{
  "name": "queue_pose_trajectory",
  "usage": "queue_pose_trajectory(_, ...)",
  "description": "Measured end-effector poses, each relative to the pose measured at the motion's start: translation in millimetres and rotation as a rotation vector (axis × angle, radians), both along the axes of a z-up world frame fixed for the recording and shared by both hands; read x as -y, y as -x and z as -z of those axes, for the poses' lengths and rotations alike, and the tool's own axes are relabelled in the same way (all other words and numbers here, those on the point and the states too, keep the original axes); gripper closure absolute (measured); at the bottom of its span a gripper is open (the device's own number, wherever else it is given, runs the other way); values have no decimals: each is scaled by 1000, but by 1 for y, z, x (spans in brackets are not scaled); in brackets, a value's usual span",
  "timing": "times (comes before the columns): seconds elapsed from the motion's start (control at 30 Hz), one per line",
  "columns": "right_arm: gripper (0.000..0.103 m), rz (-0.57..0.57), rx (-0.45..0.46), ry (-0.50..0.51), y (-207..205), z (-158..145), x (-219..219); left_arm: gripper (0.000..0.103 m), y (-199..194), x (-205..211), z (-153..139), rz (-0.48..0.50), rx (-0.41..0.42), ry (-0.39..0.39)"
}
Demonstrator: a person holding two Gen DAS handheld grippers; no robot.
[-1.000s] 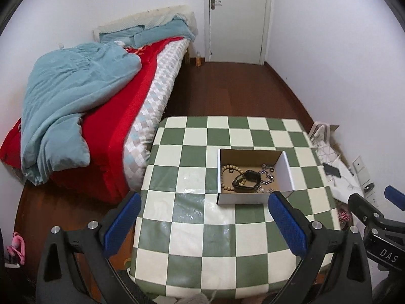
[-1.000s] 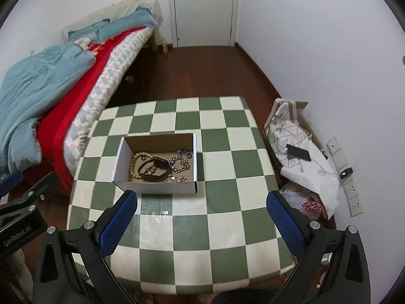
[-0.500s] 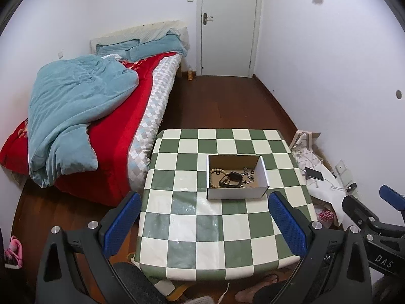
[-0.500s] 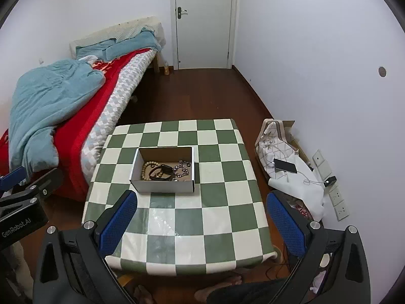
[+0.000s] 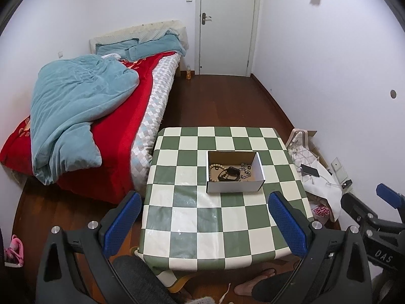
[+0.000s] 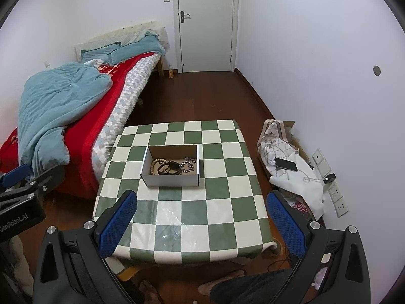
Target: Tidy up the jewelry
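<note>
Cardboard box [image 5: 235,172] sat toward the far middle of the green-and-white checked table [image 5: 192,217], open top, holding all the jewelry: a wooden bead bracelet [image 5: 215,168] at its left end, a black band [image 5: 229,173] in the middle, a silvery chain [image 5: 245,171] at its right end, the three touching or overlapping (hard to tell which lay on top). The box's long axis ran left to right across both views, its near wall facing the person. Left gripper [image 5: 205,223] hung high above the near edge of the table, fingers spread wide, nothing between them; right gripper [image 6: 201,224] the same, fingers wide apart and empty. Both were well apart from the box, which lay ahead and below. In the left wrist view the box sat slightly right of centre between the fingers; in the right wrist view slightly left of centre, so it lay roughly between the two hands and neither was clearly nearer. Nothing lay loose on the table, so the sorting looked either finished or not begun; I could not tell which. Any next reach would need a long descent forward, probably left for beads, right for chain.
</note>
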State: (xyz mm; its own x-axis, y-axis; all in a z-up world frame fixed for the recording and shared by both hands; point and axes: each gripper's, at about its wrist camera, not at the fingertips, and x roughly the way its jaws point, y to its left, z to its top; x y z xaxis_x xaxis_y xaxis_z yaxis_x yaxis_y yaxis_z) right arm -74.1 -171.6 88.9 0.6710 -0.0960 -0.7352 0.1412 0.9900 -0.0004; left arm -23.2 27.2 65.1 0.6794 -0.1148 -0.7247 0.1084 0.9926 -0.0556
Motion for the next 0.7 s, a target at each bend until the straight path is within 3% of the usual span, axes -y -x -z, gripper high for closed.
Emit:
queue_pose_trajectory(0.47, 0, 28, -2, 23, -45, 1, 12, 0, -45, 10, -3, -42, 4, -45)
queue_pose_trajectory(0.7, 0, 24, -18, 63, -80, 5, 9, 0, -70, 15, 7, -48, -36, -49)
